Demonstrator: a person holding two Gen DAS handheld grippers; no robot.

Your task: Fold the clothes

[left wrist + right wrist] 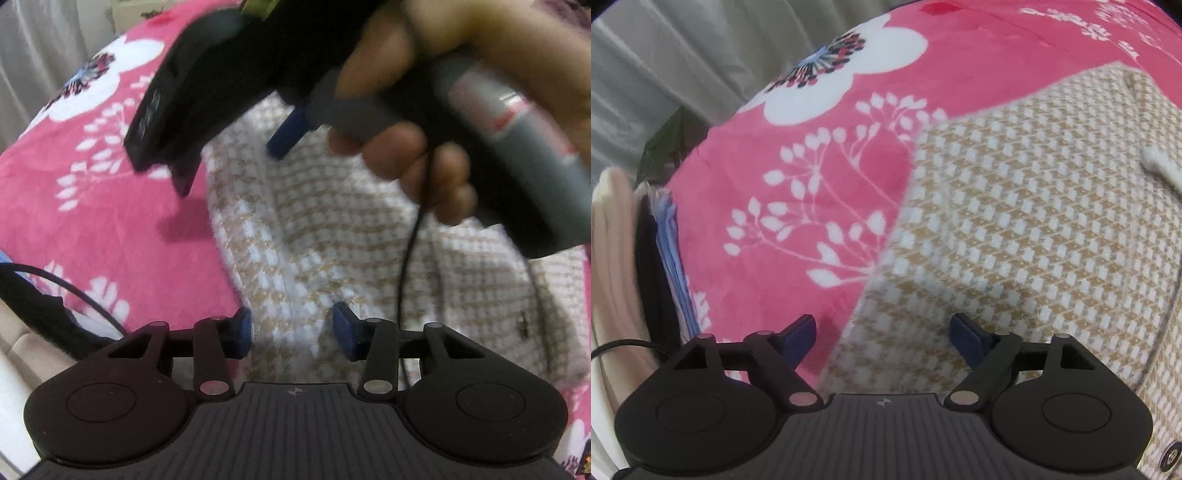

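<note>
- Straddling the garment's edge, the right gripper (884,339) stood with its jaws wide apart and nothing pinched; one blue pad sat over the pink floral blanket (798,177), the other over the houndstooth garment (1034,236).
- The left gripper (291,332) had its jaws part-way apart with a raised fold of the same cloth (314,236) between them. Whether the pads (242,334) pressed on it I could not tell; a gap seemed to show beside each.
- Seen from the left wrist, the right gripper (229,147) hung at about 12 o'clock above that fold, carried by the person's hand (417,147), its cable (410,266) trailing down across the cloth.
- The garment lay on the blanket from 2 to 5 o'clock of the right wrist view, its near edge running diagonally from 6 towards 1 o'clock, a dark button (1171,456) at 5 o'clock.
- Doing the step well, in my judgement, called for both pads of the right gripper to come onto the cloth edge, clear of the blanket, before closing.
- A bite on the blanket pile would likely have dragged the bedding along.
- The left grip probably needed to hold all layers of its fold, so both corners could lift evenly.
- Keeping the cable off the cloth seemed wise.
</note>
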